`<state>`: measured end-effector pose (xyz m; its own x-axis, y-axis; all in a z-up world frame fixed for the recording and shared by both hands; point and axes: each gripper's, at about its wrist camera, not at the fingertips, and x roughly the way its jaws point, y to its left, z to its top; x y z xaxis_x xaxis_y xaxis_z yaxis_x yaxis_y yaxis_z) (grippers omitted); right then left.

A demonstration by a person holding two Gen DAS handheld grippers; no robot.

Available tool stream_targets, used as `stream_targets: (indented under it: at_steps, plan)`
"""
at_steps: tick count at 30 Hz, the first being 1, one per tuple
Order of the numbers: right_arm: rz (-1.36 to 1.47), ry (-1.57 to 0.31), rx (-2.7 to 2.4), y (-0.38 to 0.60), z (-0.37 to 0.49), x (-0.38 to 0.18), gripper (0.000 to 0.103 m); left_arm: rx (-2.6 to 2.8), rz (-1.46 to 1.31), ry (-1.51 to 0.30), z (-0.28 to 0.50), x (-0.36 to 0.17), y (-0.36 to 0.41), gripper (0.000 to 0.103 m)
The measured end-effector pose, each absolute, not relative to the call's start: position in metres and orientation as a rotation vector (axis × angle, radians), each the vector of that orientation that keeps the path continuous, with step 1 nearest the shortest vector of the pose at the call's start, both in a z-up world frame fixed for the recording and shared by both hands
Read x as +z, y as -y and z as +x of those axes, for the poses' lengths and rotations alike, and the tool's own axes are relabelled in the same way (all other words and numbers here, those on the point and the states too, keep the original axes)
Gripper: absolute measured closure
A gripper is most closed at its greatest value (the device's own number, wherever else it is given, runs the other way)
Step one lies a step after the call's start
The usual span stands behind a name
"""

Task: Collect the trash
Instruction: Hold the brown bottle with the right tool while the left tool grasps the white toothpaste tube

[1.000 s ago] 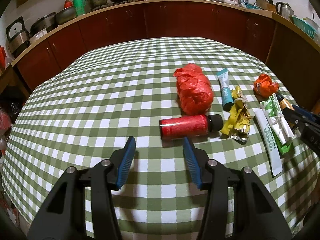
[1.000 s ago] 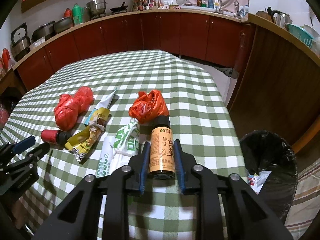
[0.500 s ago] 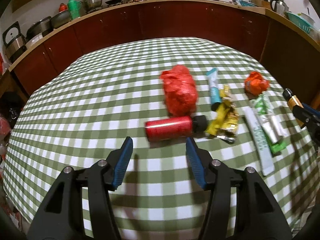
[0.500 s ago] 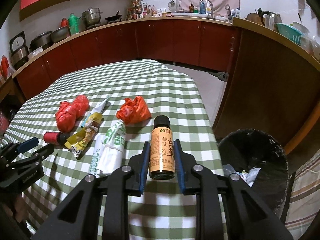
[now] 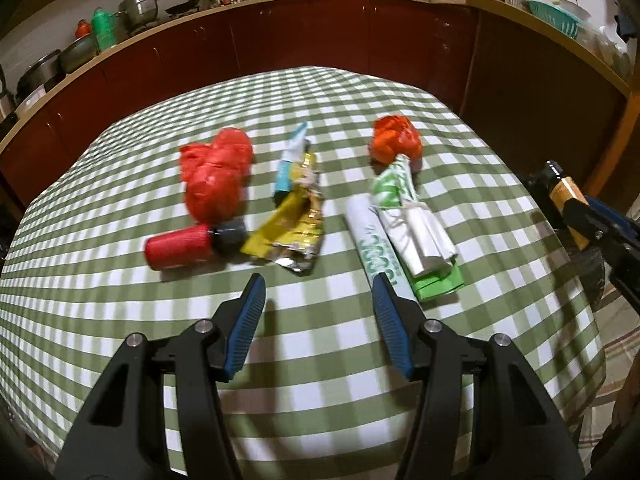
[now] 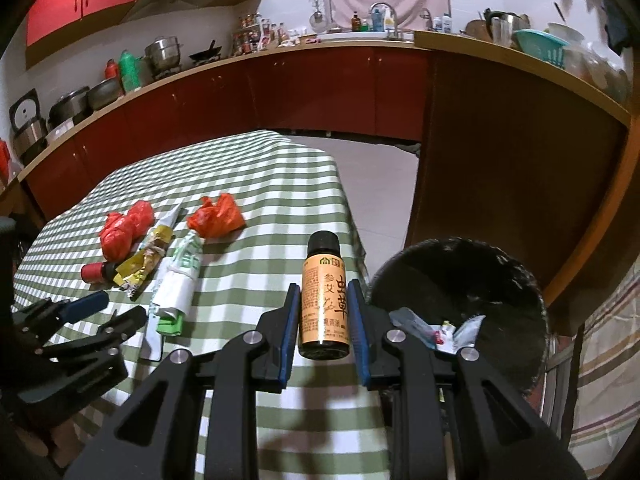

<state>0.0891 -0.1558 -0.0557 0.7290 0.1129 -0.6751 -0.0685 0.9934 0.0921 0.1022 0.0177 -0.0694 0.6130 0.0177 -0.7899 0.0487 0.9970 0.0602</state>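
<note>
Green-checked table (image 5: 320, 92) in a red-cabinet kitchen — right claw (image 6: 324, 312) grips brown bottle (image 6: 325, 300), left claw (image 5: 318, 300) spread, empty.

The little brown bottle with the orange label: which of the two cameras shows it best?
The right wrist view. There the brown bottle stands front and centre, clamped in the right gripper, cap and label fully visible. The left wrist view shows only a blurred sliver of it at the far right edge.
</note>
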Motion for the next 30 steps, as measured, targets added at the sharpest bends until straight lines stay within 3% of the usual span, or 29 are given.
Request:
stream_targets:
  at_steps: [16, 21, 26, 30]
  plan:
    - [0.115, -0.748, 0.097, 0.177, 0.087, -0.064, 0.078, -0.019, 0.045, -0.916, 0.111, -0.066, -0.003, 0.048]
    - [0.115, -0.749, 0.097, 0.178, 0.087, -0.065, 0.078, -0.024, 0.035, -0.912, 0.120, -0.067, 0.004, 0.037]
    - [0.114, -0.749, 0.102, 0.178, 0.086, -0.065, 0.078, -0.013, 0.042, -0.935, 0.120, -0.073, -0.001, 0.037]
    - [0.117, -0.755, 0.108, 0.177, 0.087, -0.067, 0.078, -0.015, 0.042, -0.940, 0.114, -0.072, -0.010, 0.045]
